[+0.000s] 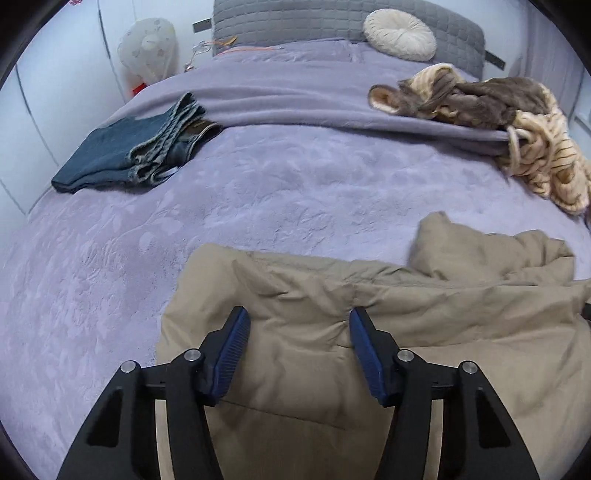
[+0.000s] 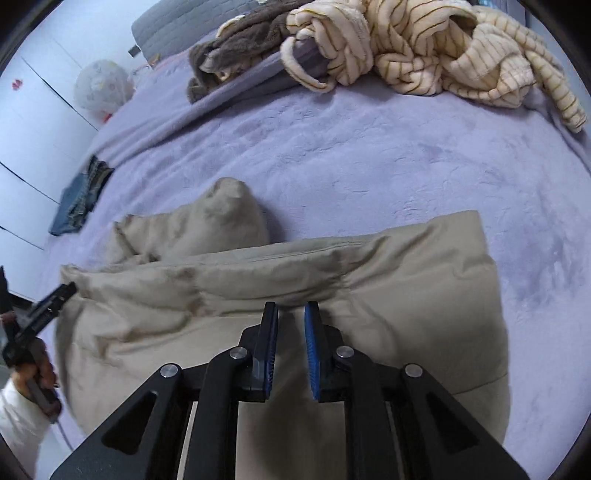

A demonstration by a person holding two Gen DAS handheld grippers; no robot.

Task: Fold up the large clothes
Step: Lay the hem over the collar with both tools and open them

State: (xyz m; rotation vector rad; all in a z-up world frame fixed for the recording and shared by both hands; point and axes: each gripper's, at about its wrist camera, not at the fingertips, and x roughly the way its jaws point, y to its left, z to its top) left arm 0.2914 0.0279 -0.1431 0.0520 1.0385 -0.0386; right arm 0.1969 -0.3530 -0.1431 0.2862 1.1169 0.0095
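Observation:
A large beige padded coat lies folded on the purple bed, with a raised sleeve or hood bump at its far side. My left gripper is wide open just above the coat's near left part, holding nothing. In the right wrist view the coat fills the lower middle. My right gripper hovers over its top fold, jaws narrowly apart with no cloth between them. The left gripper shows at the far left edge of that view, held by a hand.
Folded blue jeans lie at the bed's left. A crumpled brown and cream striped robe pile sits at the far right, also in the right wrist view. A round cushion rests by the grey headboard. The purple blanket covers the bed.

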